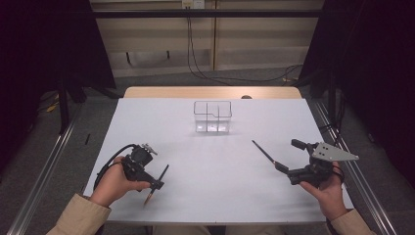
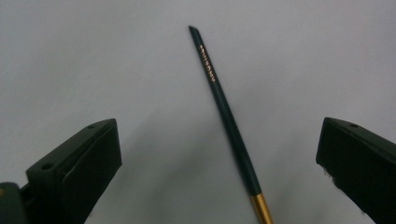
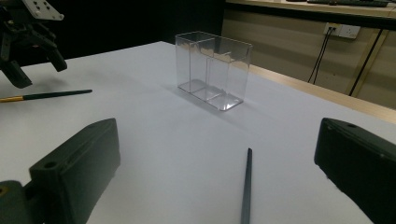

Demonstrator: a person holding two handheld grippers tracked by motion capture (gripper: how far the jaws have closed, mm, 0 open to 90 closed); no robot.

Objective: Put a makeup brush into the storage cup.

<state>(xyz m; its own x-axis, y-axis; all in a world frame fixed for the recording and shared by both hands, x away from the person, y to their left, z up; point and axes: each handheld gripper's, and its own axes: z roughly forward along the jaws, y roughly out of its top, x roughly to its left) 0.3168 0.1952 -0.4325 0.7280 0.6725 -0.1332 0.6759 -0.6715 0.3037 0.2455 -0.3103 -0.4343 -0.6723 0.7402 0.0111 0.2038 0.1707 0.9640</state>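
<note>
The white table [image 1: 210, 161] carries 3 loose things: a clear acrylic organizer [image 1: 212, 116] near its far middle and 2 slim dark brushes, 1 before each hand. The left gripper [image 1: 155, 182] hangs low over the left brush [image 1: 157, 184], jaws spread wide with nothing between them; in the left gripper view that brush [image 2: 227, 122] lies flat on the table, dark handle running away from the camera, gold ferrule toward its near end, well inside the gap. The right gripper [image 1: 280, 166] is likewise spread and empty, and the right brush [image 1: 263, 152] lies just ahead of it, pointing toward the organizer; in the right gripper view its handle [image 3: 246, 186] sits between the 2 jaws.

The step in hand looks like pinching up a brush to stand it in the organizer. To do it well, I judge each gripper should come down squarely so the jaws straddle the handle across its length, close near mid-handle rather than on the tapered tip, and touch the table lightly, since so thin a rod may roll or slip out.

The organizer [image 3: 212, 70] stands upright, with inner walls parting it into what appear to be 3 compartments. All look empty; both brushes lie well apart from it.
</note>
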